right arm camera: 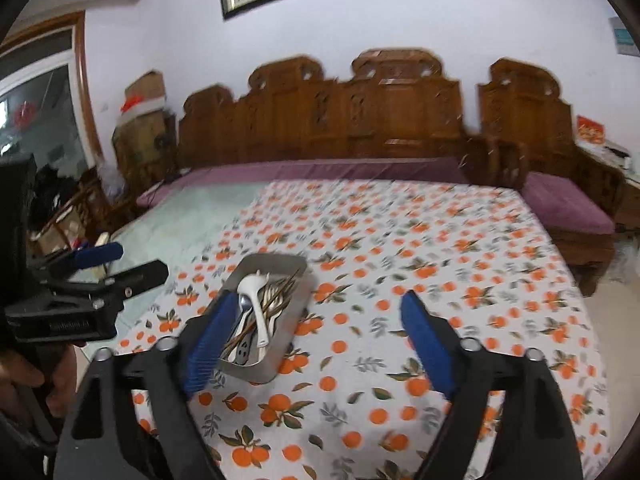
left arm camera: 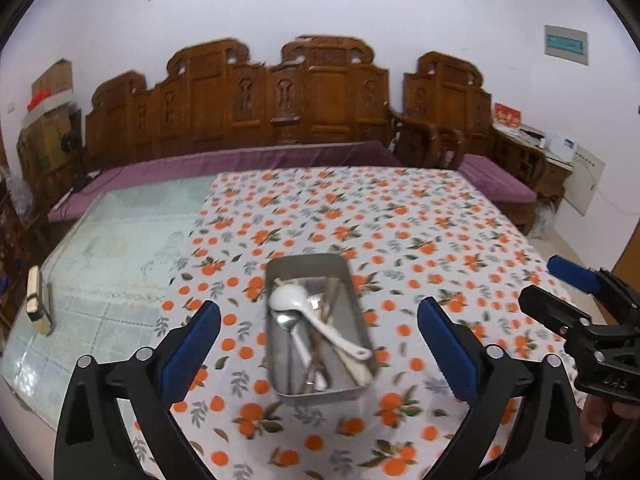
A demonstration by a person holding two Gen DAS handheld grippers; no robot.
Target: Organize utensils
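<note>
A metal tray stands on the orange-patterned tablecloth. It holds a white ceramic spoon, a metal spoon and several chopsticks. My left gripper is open and empty, hovering above the tray's near end. My right gripper is open and empty, to the right of the tray; its left finger overlaps the tray's left rim in view. The white spoon and the metal spoon show there too. Each gripper shows in the other's view: the right one, the left one.
The bare pale green tabletop lies left of the cloth, with a wooden-handled brush at its left edge. A carved wooden bench with purple cushions runs behind the table. The floor shows to the right.
</note>
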